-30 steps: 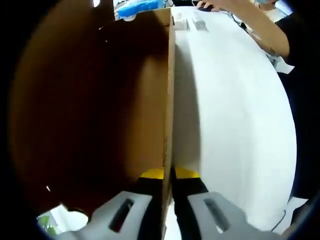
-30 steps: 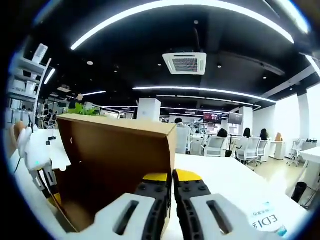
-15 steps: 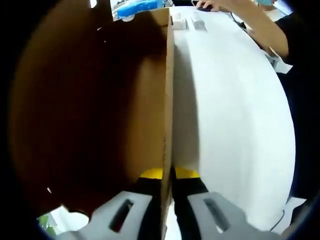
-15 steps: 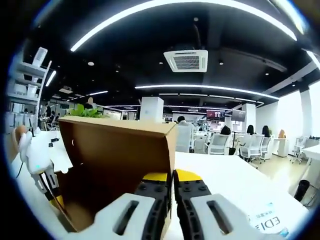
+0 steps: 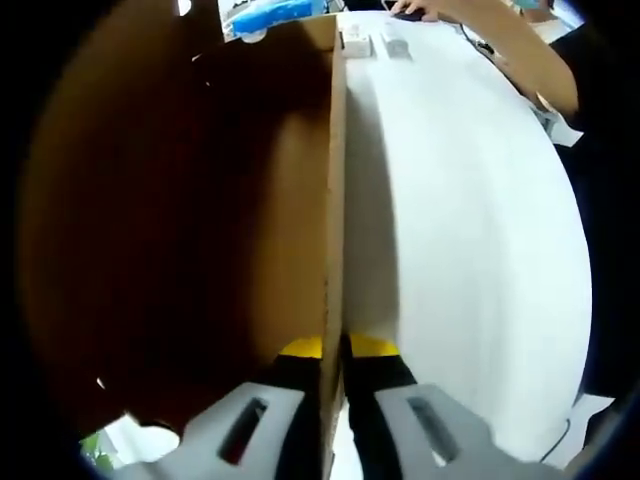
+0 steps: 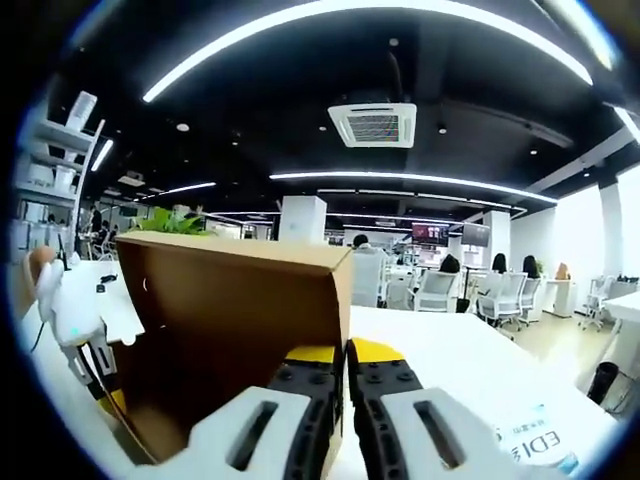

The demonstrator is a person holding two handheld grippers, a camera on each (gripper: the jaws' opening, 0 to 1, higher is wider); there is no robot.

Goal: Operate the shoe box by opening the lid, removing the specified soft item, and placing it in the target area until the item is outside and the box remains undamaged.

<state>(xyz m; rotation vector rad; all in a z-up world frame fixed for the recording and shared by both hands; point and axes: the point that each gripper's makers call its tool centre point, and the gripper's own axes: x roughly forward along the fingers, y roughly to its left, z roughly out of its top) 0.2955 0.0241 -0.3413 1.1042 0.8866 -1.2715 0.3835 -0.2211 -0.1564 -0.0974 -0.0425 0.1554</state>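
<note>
Tools (image 5: 335,350) (image 6: 342,357) clamp upright lid (image 6: 240,330) (edge-on).

The left gripper view is taken very close along a brown cardboard wall (image 5: 337,200), edge-on between its jaws, and is aimed down and forward over a white table (image 5: 470,230) towards a person's arm (image 5: 520,50). The right gripper view is held low and near level, facing the same cardboard box (image 6: 240,330) with an office ceiling (image 6: 380,60) above. The box and the white table are shared by both views
</note>
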